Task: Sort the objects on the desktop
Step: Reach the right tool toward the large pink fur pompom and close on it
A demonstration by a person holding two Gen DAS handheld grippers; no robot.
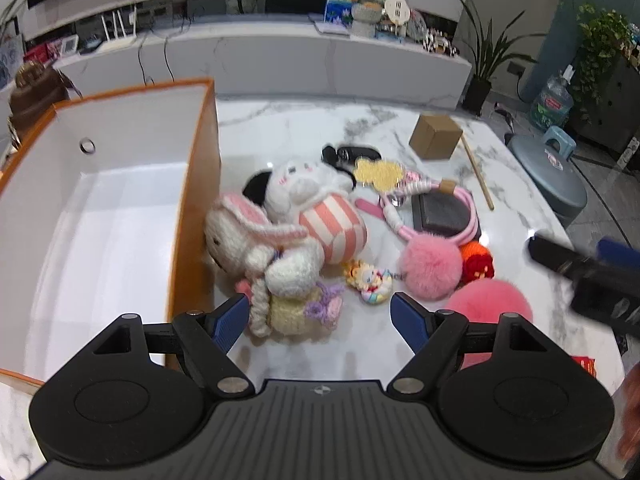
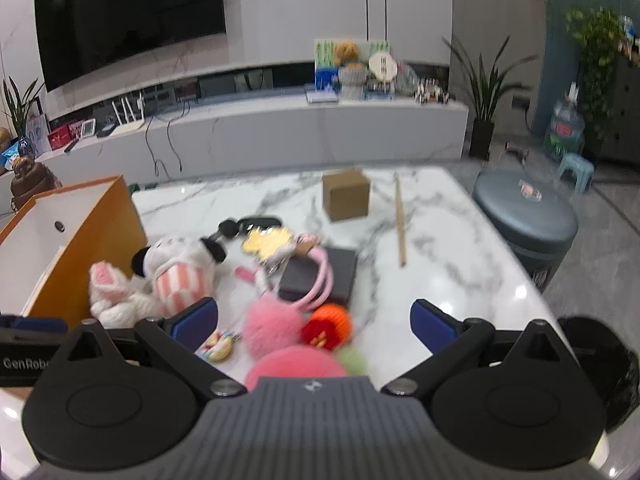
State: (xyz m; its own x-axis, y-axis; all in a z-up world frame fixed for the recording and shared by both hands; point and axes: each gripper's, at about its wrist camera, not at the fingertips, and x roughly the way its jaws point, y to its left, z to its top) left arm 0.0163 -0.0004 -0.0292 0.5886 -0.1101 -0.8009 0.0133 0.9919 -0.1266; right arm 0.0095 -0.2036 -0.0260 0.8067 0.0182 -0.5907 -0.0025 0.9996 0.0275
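An orange box [image 1: 196,184] with a white inside stands at the left of the marble table [image 1: 304,128]; it also shows in the right wrist view [image 2: 92,224]. Beside it lie a white bunny plush [image 1: 256,248], a white plush in a pink striped outfit [image 1: 320,208], a cream crochet toy [image 1: 296,312], a pink pompom [image 1: 432,266], a larger pink ball [image 1: 488,304] and an orange-red knitted ball [image 1: 478,262]. My left gripper [image 1: 320,320] is open, just above the crochet toy. My right gripper [image 2: 316,324] is open above the pompom [image 2: 272,326] and knitted ball [image 2: 328,326].
A cardboard cube [image 1: 436,136], a wooden stick [image 1: 476,172], a dark flat case [image 1: 444,212] with a pink band over it, a yellow flower-shaped piece [image 1: 378,172] and a black item [image 1: 352,154] lie farther back. A grey round stool [image 2: 528,220] stands right of the table.
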